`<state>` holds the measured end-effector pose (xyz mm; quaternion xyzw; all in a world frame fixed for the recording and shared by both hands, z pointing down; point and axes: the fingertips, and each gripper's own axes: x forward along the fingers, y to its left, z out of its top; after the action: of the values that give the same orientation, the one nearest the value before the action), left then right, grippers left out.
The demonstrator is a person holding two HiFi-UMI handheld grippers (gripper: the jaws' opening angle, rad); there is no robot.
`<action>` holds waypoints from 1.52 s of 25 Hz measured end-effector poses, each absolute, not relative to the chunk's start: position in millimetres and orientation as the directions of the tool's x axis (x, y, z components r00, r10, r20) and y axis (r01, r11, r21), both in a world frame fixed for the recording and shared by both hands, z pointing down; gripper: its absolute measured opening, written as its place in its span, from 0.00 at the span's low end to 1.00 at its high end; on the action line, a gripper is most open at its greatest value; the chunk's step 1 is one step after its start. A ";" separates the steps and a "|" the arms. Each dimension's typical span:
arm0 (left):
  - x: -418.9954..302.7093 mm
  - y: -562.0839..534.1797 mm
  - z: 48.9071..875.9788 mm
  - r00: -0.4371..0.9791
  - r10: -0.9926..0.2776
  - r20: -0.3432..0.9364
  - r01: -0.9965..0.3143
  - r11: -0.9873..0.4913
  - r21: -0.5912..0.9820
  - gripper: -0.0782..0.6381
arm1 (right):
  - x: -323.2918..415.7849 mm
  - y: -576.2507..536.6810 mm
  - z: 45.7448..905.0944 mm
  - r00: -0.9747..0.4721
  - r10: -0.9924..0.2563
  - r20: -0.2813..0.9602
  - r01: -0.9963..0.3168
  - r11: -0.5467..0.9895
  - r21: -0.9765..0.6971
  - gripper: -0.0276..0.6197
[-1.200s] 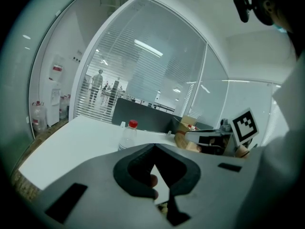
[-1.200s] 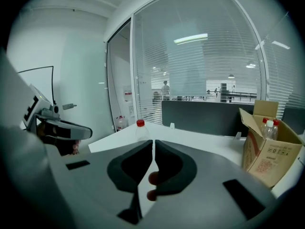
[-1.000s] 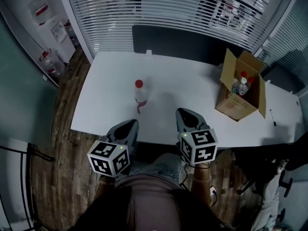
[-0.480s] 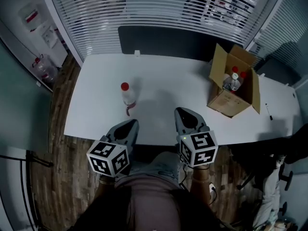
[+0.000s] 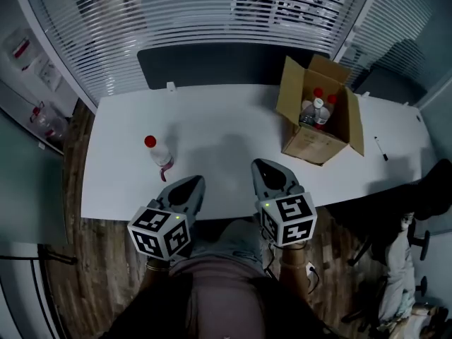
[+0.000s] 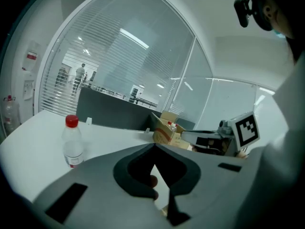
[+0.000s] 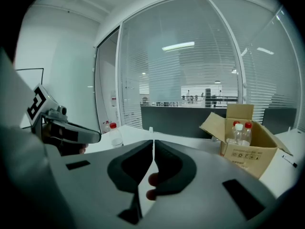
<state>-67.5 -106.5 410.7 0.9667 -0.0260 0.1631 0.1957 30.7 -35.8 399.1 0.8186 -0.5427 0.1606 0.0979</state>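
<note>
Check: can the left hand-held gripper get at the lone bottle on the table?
Probably yes: only bare table lies between the left hand-held gripper and the bottle, though its jaws are shut.

Red-capped clear bottle [image 5: 159, 155], label [image 6: 72, 160] seemingly red-edged; brown box [image 5: 305, 147].

White table [image 5: 233, 129], wooden floor [image 5: 70, 260], blind-covered glass walls [image 5: 198, 13]

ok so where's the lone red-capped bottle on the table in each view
Head view: bottle left of centre, on the white table.
Left gripper view: bottle far left, at mid height.
Right gripper view: bottle small, left of centre.
Shared landmark: open cardboard box, right of the bottle in all three.
</note>
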 end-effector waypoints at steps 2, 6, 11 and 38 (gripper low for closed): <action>-56.5 -98.8 409.8 0.946 0.034 0.324 -0.095 -0.923 0.373 0.12 | 39.1 -27.5 398.0 0.369 -0.854 0.367 -0.915 -0.403 -0.017 0.09; -34.8 -85.6 407.0 0.944 0.074 0.322 -0.058 -0.923 0.380 0.12 | 55.4 -13.4 394.7 0.390 -0.845 0.366 -0.904 -0.427 -0.020 0.09; -7.1 -68.1 406.1 0.936 0.129 0.326 -0.008 -0.922 0.387 0.12 | 79.1 6.0 393.6 0.435 -0.817 0.378 -0.880 -0.474 -0.013 0.09; 115.6 12.7 403.0 0.869 0.341 0.358 0.195 -0.901 0.387 0.12 | 168.3 87.1 390.2 0.562 -0.732 0.385 -0.792 -0.610 -0.003 0.09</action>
<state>115.6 12.7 403.0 0.9514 0.1408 0.2133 0.1716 168.3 87.1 390.2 0.8796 -0.4334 0.1767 0.0851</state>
